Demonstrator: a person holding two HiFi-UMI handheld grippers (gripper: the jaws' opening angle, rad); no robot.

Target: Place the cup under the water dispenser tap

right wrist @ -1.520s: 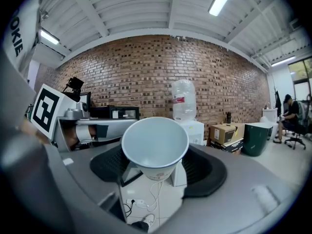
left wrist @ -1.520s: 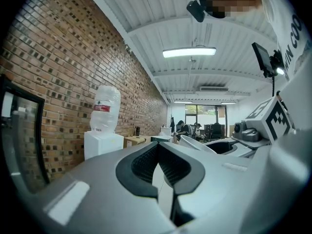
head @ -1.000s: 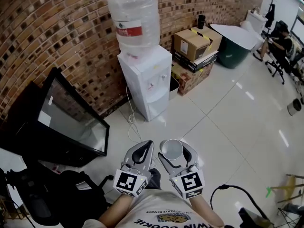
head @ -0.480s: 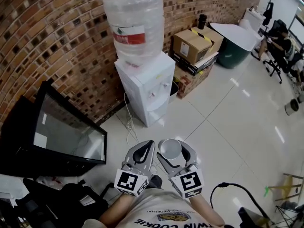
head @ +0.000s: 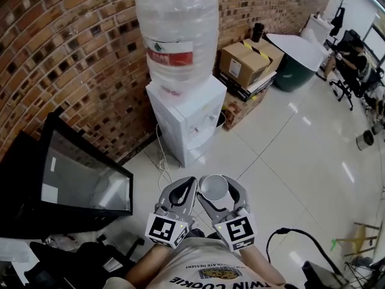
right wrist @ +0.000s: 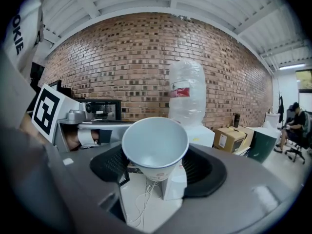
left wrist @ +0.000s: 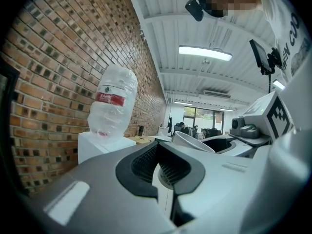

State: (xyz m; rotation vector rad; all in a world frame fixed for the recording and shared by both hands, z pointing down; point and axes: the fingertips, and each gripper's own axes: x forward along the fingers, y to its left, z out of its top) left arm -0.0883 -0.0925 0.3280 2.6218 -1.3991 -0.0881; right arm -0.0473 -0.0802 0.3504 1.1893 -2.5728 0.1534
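Closer now looms the water dispenser, right gripper fingers clasping the cup, left gripper fingers closed, empty.

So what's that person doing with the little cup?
A person is working two pairs of tongs. The right tongs grip an empty white paper cup. The left tongs are shut and hold nothing. The water dispenser, with a big bottle on top, stands ahead against the brick wall. The cup is not under it yet.
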